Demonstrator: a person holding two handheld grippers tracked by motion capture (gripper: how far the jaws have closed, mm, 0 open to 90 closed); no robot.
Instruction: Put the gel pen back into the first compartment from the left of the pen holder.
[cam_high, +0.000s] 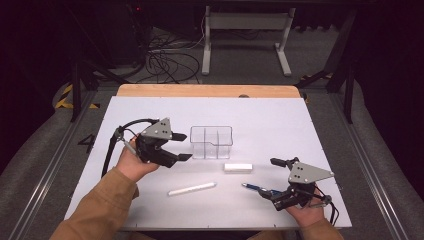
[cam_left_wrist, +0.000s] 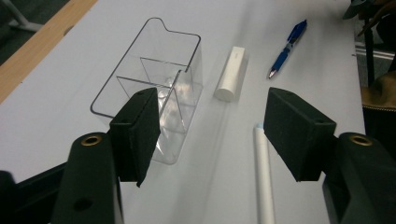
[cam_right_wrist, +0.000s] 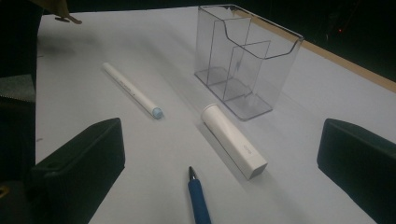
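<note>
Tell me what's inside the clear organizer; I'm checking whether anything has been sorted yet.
Nothing is inside the clear organizer: its compartments show bare through the walls. The white pen, white tube and blue pen all lie on the table outside it.

The left gripper (cam_high: 183, 146) hovers over the surface's left half, jaws apart and empty; the right gripper (cam_high: 267, 178) sits near the front-right corner, jaws wide.

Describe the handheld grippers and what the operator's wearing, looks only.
Both are black two-jaw units. The left gripper and right gripper each carry a grey three-cornered plate dotted with small holes on top and trail a black cable. In the left gripper view, the fingers are blocky black pads with brass-coloured eyelets behind them. The sleeves are tan-brown.
</note>
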